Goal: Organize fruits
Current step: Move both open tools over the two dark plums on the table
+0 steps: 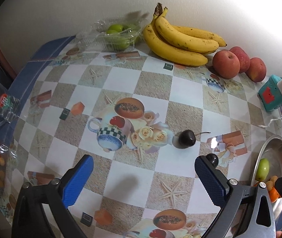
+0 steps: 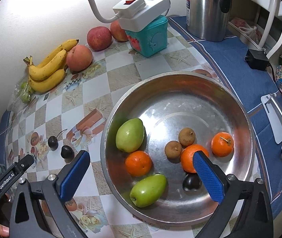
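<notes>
**Steel bowl half filled, two cherries loose on the cloth**

Glossy printed oilcloth (image 1: 156, 91), checked in white and sandy squares with starfish and teacups, fills your left wrist view. Your left gripper (image 1: 144, 179) hangs over it with its ribbed blue pads spread wide and nothing between them. One dark, smooth cherry (image 1: 187, 139) with a thin curved stem lies on the cloth left of the steel bowl (image 1: 268, 148); a second cherry (image 1: 212, 158) peeks out from behind the right-hand pad, nearer the bowl. Far behind the bowl, against the wall, rest speckled yellow bananas (image 1: 178, 41), three dull red apples (image 1: 226, 64) and a crinkled clear punnet (image 1: 119, 34) of green fruit.

Your right wrist view looks down into the round, shiny steel bowl (image 2: 180, 79). Your right gripper (image 2: 141, 173) stands fully spread above its near rim, gripping nothing. Inside the bowl sit two waxy, oval green fruits (image 2: 130, 134) (image 2: 148, 190), three pebbled oranges (image 2: 138, 163) (image 2: 188, 154) (image 2: 222, 144), two rough brown longans (image 2: 186, 137) (image 2: 173, 151) and a dark cherry (image 2: 189, 182) half hidden behind the right-hand pad. Left of the bowl, both loose cherries (image 2: 53, 142) (image 2: 67, 152) lie on the cloth. Behind the bowl stand a teal plastic box (image 2: 151, 37) carrying a white power strip (image 2: 141, 10), and a brushed-steel kettle (image 2: 206, 10).
</notes>
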`<state>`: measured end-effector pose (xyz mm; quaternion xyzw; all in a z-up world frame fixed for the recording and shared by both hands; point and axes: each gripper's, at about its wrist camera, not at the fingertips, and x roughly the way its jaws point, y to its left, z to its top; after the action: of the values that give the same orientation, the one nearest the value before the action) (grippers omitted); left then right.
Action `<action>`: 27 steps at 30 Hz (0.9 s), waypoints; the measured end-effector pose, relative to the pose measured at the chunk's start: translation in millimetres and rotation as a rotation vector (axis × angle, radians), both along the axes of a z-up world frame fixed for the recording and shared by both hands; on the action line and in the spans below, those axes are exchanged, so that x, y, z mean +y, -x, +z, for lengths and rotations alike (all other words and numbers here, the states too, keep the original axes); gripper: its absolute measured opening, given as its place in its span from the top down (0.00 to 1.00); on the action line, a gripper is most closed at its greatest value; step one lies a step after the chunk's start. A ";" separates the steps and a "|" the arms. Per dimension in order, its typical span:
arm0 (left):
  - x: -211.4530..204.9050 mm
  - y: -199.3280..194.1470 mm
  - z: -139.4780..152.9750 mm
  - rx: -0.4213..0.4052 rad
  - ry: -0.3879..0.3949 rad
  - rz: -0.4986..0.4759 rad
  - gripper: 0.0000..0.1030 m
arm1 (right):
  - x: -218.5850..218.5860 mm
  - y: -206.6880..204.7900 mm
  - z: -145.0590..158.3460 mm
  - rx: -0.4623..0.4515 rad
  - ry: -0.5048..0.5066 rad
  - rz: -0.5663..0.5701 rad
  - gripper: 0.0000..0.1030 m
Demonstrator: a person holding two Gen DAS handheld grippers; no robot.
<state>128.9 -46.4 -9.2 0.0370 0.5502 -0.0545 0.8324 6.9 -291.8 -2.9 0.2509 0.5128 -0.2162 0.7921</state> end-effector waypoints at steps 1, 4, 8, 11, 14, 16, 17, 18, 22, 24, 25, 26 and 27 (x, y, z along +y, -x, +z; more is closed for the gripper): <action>1.5 -1.1 0.6 -0.006 -0.008 -0.004 0.00 | 1.3 -0.8 -0.8 0.002 0.000 0.003 0.00; 7.1 -4.1 3.1 -0.025 -0.041 -0.007 0.00 | 6.9 -4.2 -3.0 0.011 0.009 0.015 0.00; 14.7 -7.0 8.0 -0.048 -0.063 -0.021 0.00 | 25.0 -14.0 -3.6 0.010 0.009 0.070 0.00; 20.1 -8.7 10.7 -0.069 -0.107 -0.035 0.00 | 45.7 -24.8 -3.3 0.008 0.005 0.136 0.00; 27.9 -11.3 11.9 -0.071 -0.129 -0.028 0.00 | 67.2 -34.8 -1.6 -0.007 0.000 0.201 0.00; 34.7 -13.0 12.3 -0.065 -0.113 -0.015 0.00 | 80.4 -41.3 2.3 -0.032 -0.003 0.241 0.00; 37.6 -13.9 12.4 -0.063 -0.107 -0.006 0.00 | 85.6 -44.2 4.1 -0.045 -0.004 0.261 0.00; 41.4 -15.4 12.2 -0.060 -0.102 0.006 0.00 | 90.4 -47.1 5.4 -0.058 -0.005 0.278 0.00; 48.4 -18.4 9.6 -0.049 -0.101 0.029 0.00 | 98.0 -54.7 2.8 -0.069 -0.007 0.299 0.00; 50.3 -18.8 8.1 -0.047 -0.102 0.037 0.00 | 96.3 -56.9 -4.4 -0.065 -0.032 0.293 0.00; 50.5 -18.9 7.5 -0.047 -0.102 0.039 0.00 | 95.2 -57.5 -8.2 -0.061 -0.050 0.290 0.00; 50.5 -19.3 6.9 -0.045 -0.101 0.040 0.00 | 94.0 -57.9 -11.5 -0.059 -0.068 0.288 0.00; 50.2 -19.9 5.9 -0.043 -0.097 0.042 0.00 | 94.0 -58.7 -14.2 -0.058 -0.081 0.289 0.00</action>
<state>148.8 3.8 -3.3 0.0669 0.5349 -0.0093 0.8422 65.6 -197.8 -17.1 0.2126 0.5289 -0.0717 0.8185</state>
